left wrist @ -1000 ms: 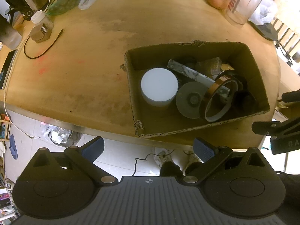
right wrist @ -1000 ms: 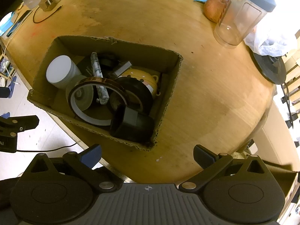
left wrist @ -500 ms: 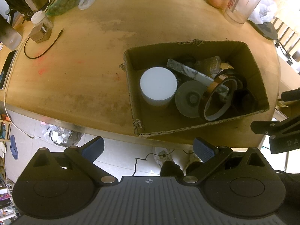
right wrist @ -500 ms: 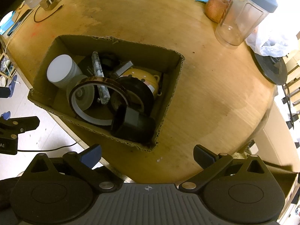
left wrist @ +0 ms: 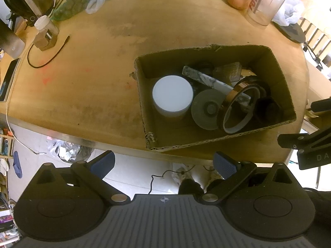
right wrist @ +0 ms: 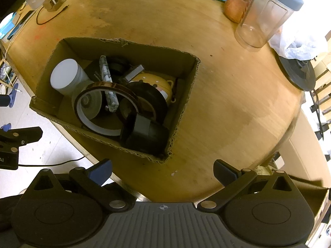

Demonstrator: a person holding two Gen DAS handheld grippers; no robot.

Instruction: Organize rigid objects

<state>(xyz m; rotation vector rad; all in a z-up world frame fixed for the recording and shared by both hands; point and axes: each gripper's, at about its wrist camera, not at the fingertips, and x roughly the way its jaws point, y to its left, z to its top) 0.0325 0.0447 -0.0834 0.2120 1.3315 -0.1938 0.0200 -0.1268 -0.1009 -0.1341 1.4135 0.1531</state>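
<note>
While both the left gripper and right gripper hover spread and empty just as a second ago, nothing has shifted: the white round jar, amber tape ring and black block lie jumbled in the brown cardboard box on the wooden desk, fitting either packing's end or unpacking's start

Left wrist view: looks down from beyond the near edge of the wooden table, with the cardboard box right of frame centre. Right wrist view: looks down from the same edge, farther right, the box left of centre. Both share the box, the clear shaker cup and the apple.
</note>
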